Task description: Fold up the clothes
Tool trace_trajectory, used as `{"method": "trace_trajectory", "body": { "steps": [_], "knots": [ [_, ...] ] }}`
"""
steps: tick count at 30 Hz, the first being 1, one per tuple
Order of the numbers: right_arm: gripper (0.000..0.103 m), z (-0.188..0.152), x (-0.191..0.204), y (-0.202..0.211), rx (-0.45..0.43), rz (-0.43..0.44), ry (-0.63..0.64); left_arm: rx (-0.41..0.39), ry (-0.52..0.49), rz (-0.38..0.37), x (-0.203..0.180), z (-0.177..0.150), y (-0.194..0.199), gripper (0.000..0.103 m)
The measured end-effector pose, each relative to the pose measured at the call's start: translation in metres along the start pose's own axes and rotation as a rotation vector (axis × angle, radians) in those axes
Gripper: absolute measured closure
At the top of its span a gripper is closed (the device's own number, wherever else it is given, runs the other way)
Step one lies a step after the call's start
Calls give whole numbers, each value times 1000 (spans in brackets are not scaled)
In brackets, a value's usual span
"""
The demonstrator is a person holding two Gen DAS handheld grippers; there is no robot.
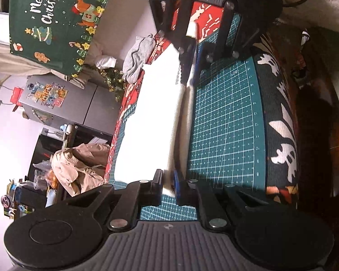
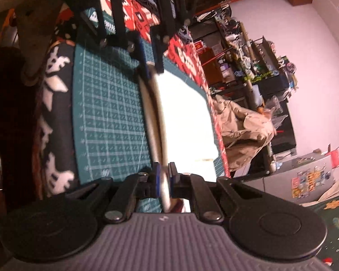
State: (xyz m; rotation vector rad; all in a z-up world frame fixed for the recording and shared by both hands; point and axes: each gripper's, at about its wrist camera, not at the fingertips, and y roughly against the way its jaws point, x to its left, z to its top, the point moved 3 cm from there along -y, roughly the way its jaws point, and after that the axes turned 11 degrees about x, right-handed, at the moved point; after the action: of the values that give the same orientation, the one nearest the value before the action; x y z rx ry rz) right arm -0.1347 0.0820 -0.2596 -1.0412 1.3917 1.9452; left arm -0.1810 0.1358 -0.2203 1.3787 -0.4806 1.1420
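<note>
A white garment (image 1: 156,117) lies stretched over the green cutting mat (image 1: 226,122), glaring bright under the light. My left gripper (image 1: 168,180) is shut on one end of its folded edge. The right gripper (image 1: 191,33) shows at the top of the left wrist view, pinching the far end of the same edge. In the right wrist view, my right gripper (image 2: 163,178) is shut on the white garment (image 2: 185,117), whose edge runs taut to the left gripper (image 2: 150,61) at the far end. The garment hangs between both grippers just above the mat (image 2: 108,117).
A Christmas-patterned tablecloth (image 1: 280,117) covers the table under the mat. A grey garment (image 1: 137,56) lies at the table's far side. A beige jacket (image 2: 244,126) is draped beyond the table. A cluttered shelf (image 2: 255,63) and a green Christmas banner (image 1: 54,20) stand behind.
</note>
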Motion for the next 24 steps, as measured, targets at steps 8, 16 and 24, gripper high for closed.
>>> {"method": "trace_trajectory", "body": {
  "steps": [8, 16, 24],
  "knots": [
    [99, -12, -38, 30, -19, 84, -280, -3, 198, -27, 34, -9, 14, 93],
    [101, -9, -95, 0, 7, 348, -729, 29, 590, -218, 71, 3, -22, 96],
    [101, -36, -95, 2, 53, 459, -970, 56, 838, -381, 83, 11, -49, 96]
  ]
}}
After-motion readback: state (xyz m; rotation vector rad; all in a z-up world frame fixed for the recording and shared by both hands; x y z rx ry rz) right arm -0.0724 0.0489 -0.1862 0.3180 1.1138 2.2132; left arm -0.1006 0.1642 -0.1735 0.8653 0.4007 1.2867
